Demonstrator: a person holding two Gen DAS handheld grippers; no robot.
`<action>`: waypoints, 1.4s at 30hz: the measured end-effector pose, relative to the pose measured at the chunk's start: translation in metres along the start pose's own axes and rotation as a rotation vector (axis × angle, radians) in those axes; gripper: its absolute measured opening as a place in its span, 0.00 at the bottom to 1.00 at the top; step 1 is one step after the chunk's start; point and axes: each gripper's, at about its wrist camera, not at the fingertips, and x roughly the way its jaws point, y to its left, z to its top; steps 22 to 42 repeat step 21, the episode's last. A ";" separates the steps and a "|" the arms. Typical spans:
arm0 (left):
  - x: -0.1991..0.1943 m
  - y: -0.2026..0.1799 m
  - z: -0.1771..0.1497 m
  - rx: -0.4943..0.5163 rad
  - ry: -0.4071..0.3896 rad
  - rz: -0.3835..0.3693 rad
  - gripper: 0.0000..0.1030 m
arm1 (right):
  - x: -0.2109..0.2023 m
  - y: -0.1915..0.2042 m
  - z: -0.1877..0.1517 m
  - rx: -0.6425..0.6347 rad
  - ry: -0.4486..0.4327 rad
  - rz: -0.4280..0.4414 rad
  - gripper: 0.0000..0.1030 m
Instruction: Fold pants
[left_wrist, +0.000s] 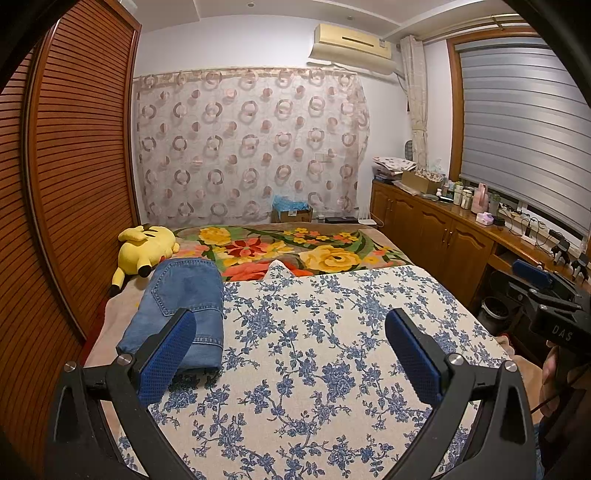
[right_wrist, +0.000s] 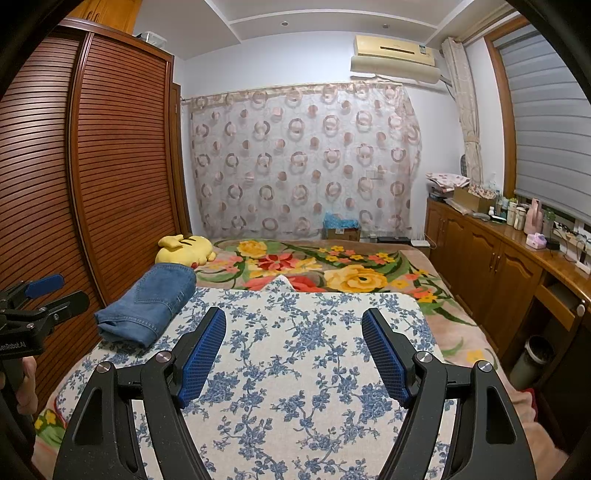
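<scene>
Pants left of hand-held gripper

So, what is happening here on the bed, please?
A person holds a gripper in each hand above a blue-flowered cloth on the bed. The left gripper and right gripper are both open and hold nothing. The jeans lie folded at the left edge, near a yellow plush toy. The folding looks done.

We see a bed under a blue-flowered cloth, with a bright floral blanket beyond it. A yellow plush toy lies beside the louvred wardrobe. A circle-patterned curtain hangs below an air conditioner.
</scene>
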 end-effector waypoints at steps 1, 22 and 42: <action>-0.001 0.000 0.000 0.000 0.000 0.000 0.99 | 0.000 0.001 0.000 0.001 0.000 0.000 0.76; 0.000 0.000 -0.001 0.001 -0.002 0.000 0.99 | -0.001 0.001 0.001 0.004 -0.001 -0.002 0.76; 0.000 0.000 -0.001 0.001 -0.002 0.000 0.99 | -0.001 0.001 0.001 0.004 -0.001 -0.002 0.76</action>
